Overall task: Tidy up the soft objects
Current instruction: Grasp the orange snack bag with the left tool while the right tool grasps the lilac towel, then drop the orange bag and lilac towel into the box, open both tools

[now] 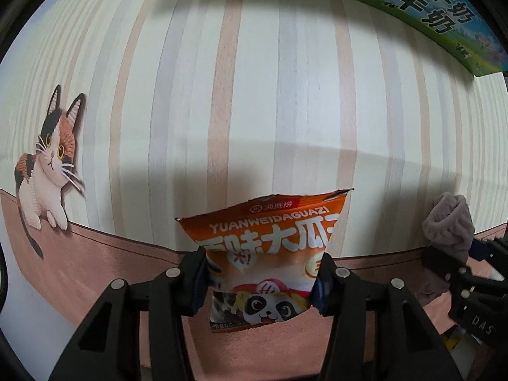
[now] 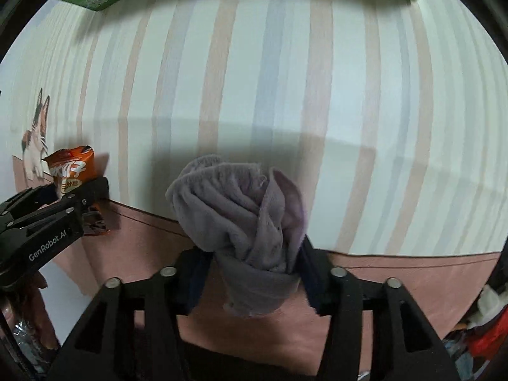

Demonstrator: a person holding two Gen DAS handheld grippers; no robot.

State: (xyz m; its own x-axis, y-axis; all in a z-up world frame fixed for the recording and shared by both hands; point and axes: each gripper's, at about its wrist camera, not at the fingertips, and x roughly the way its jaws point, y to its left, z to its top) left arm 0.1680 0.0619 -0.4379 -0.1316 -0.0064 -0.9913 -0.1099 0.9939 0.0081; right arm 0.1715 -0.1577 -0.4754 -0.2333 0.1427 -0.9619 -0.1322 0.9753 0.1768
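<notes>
My left gripper (image 1: 262,281) is shut on an orange snack bag (image 1: 270,247) with a panda print and holds it upright above the striped cloth. My right gripper (image 2: 250,273) is shut on a bunched grey-purple cloth (image 2: 241,209) and holds it up too. The cloth (image 1: 451,225) and the right gripper (image 1: 457,273) show at the right edge of the left wrist view. The snack bag (image 2: 74,171) and the left gripper (image 2: 73,203) show at the left of the right wrist view.
A striped cloth surface (image 1: 254,95) with a pink border (image 1: 111,260) and a printed cat (image 1: 47,165) fills both views. A green milk carton box (image 1: 397,9) stands at the far edge. Mixed items (image 2: 482,327) lie at the lower right.
</notes>
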